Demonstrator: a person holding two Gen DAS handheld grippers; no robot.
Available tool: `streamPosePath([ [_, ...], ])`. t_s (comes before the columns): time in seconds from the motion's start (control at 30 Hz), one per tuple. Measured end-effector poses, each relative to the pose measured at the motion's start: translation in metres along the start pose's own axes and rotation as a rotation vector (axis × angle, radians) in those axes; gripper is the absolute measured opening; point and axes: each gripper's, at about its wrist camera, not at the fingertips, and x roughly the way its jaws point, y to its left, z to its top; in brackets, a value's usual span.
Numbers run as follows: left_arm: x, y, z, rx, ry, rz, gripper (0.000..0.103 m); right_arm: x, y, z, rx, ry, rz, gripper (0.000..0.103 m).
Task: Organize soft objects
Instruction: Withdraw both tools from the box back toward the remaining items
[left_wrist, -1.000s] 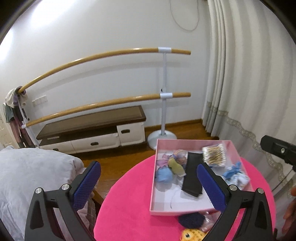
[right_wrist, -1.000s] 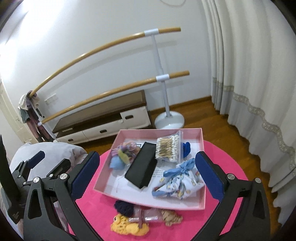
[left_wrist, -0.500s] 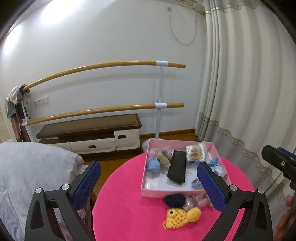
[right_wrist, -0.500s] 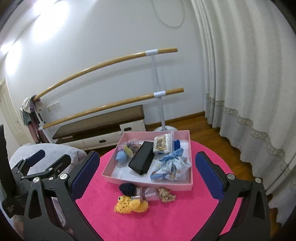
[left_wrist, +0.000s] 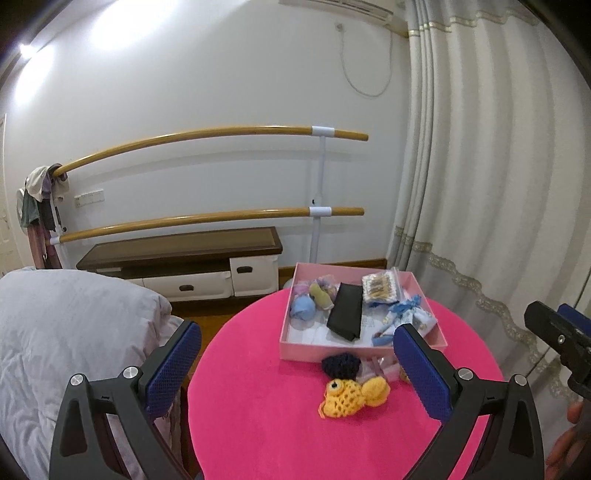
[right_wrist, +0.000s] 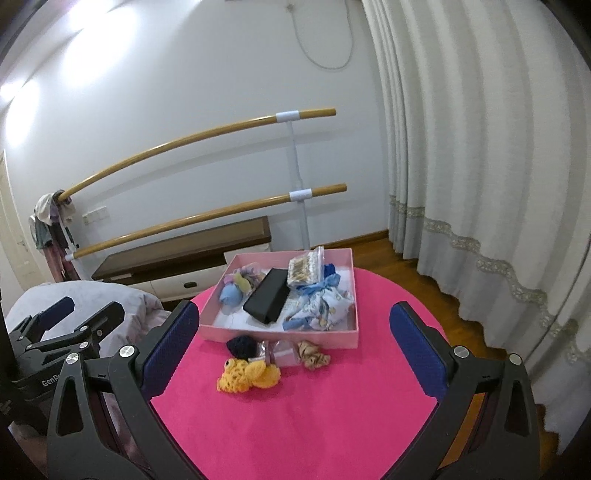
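Note:
A pink box (left_wrist: 354, 347) (right_wrist: 280, 334) sits at the far side of a round pink table (left_wrist: 280, 424) (right_wrist: 332, 424). It holds a black case (right_wrist: 266, 301), a blue patterned cloth bundle (right_wrist: 319, 308), a bag of cotton swabs (right_wrist: 303, 268) and small soft balls (right_wrist: 231, 293). In front of the box lie a yellow crocheted fish (left_wrist: 351, 397) (right_wrist: 245, 374), a dark blue knit piece (left_wrist: 340, 364) (right_wrist: 241, 347), a clear packet (right_wrist: 273, 350) and a tan scrunchie (right_wrist: 313, 356). My left gripper (left_wrist: 295, 373) and right gripper (right_wrist: 291, 354) are open and empty, held back above the table's near side.
A grey-white duvet (left_wrist: 66, 332) lies left of the table. A ballet barre (left_wrist: 221, 133) and a low cabinet (left_wrist: 184, 266) stand against the far wall. Curtains (right_wrist: 480, 166) hang at the right over a wooden floor (right_wrist: 417, 258).
Both grippers have pulled back and up from the box. The box now looks smaller, and the loose items in front of it have come fully into view.

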Motion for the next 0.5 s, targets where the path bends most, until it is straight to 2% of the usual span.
streamPosePath([
  [0.27,-0.022,-0.003,-0.012,0.005,0.013,0.001,0.103,-0.011,0.004,-0.022,-0.021,0.008,-0.014,0.103],
  [0.5,-0.031,-0.004,-0.018,0.008,0.022,0.005,0.103,-0.015,0.005,-0.028,-0.021,0.01,-0.013,0.103],
])
